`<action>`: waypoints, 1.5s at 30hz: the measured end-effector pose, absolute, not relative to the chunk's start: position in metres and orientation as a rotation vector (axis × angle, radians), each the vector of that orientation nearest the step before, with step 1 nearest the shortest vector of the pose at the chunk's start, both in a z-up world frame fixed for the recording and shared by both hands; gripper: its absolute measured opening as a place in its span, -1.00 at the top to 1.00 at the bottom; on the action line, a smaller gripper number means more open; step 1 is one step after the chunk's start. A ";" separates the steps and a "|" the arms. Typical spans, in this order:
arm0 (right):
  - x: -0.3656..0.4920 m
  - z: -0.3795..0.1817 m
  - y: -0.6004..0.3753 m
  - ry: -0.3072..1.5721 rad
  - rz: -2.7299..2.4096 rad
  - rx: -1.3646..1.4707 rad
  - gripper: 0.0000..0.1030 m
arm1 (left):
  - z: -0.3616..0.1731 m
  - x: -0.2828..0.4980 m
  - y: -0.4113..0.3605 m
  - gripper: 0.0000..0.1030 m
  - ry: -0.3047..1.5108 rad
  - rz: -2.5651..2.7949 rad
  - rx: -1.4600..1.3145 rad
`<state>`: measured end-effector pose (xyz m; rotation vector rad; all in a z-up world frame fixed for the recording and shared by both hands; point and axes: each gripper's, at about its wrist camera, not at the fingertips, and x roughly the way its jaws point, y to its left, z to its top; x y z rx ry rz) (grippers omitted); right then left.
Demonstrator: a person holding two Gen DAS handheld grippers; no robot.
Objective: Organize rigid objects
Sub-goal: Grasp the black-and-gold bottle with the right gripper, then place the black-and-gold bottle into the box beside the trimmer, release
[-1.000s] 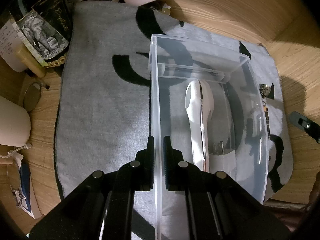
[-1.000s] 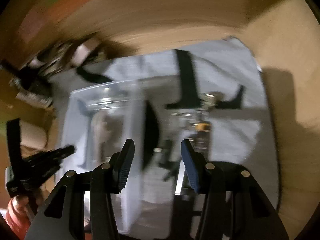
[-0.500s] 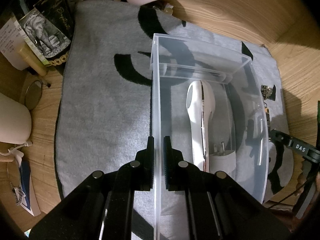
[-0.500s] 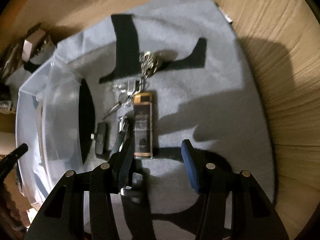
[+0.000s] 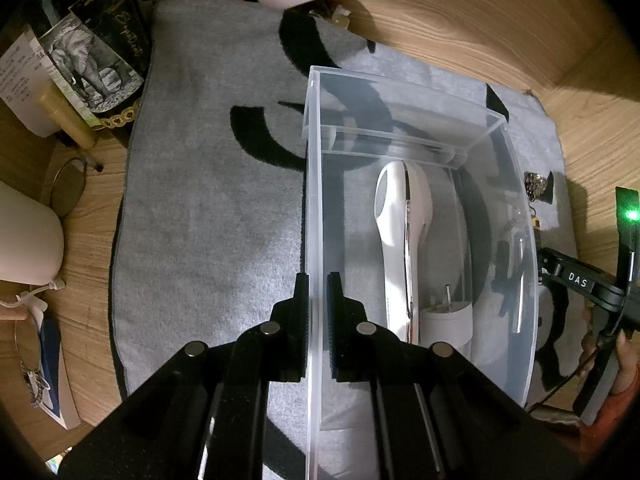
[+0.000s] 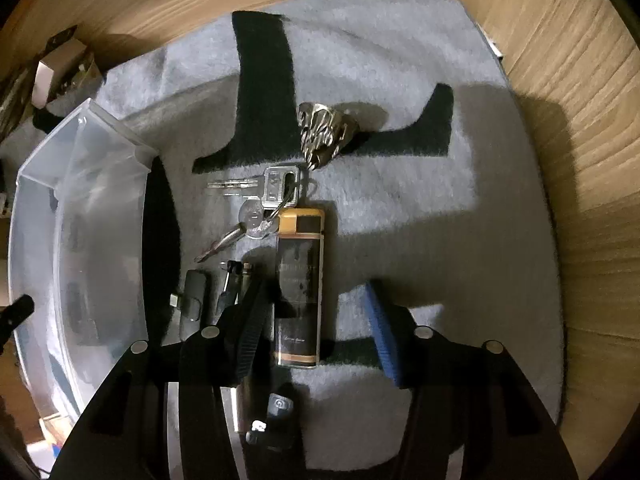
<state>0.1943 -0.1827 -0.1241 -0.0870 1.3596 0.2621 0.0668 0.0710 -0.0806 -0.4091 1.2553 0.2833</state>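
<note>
My left gripper (image 5: 317, 280) is shut on the left wall of a clear plastic bin (image 5: 400, 92). A white handheld device (image 5: 400, 240) and a white plug (image 5: 444, 316) lie in the bin. To the right of the bin (image 6: 80, 220), a black and gold rectangular case (image 6: 298, 280) lies on the grey mat (image 6: 400, 80). It is joined to a bunch of keys (image 6: 260, 208) and a silver charm (image 6: 324, 132). My right gripper (image 6: 314, 292) points down over the case and straddles its near half. Its jaws are closing and the pads are clear of the case.
Small black items (image 6: 194, 294) lie between the case and the bin. A black part (image 6: 276, 420) lies under the right gripper. Books and a picture box (image 5: 88, 60), a white cup (image 5: 24, 240) and a round mirror (image 5: 68, 188) crowd the mat's left side on the wooden desk (image 5: 480, 20).
My right gripper has come down from above the bin's right side to just over the black and gold case, which now sits between its fingers. The left gripper and bin have not moved.
</note>
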 end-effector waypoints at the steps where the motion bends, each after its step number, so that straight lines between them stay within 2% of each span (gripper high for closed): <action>1: 0.194 -0.124 -0.182 1.353 0.258 -0.090 0.31 | -0.081 0.067 0.071 0.88 1.256 0.283 -0.408; 4: 0.197 -0.122 -0.184 1.348 0.243 -0.073 0.58 | -0.081 0.067 0.071 0.88 1.256 0.281 -0.405; 10: 0.194 -0.115 -0.201 1.335 0.226 -0.009 0.59 | -0.080 0.066 0.072 0.88 1.254 0.273 -0.400; 19: 0.171 -0.070 -0.211 1.251 0.249 0.025 0.59 | -0.080 0.065 0.071 0.88 1.249 0.257 -0.391; 31: 0.155 -0.009 -0.163 1.122 0.399 0.019 0.59 | -0.079 0.064 0.071 0.88 1.243 0.239 -0.386; 45: 0.144 -0.027 -0.091 1.162 0.563 -0.066 0.58 | -0.079 0.064 0.071 0.88 1.242 0.234 -0.386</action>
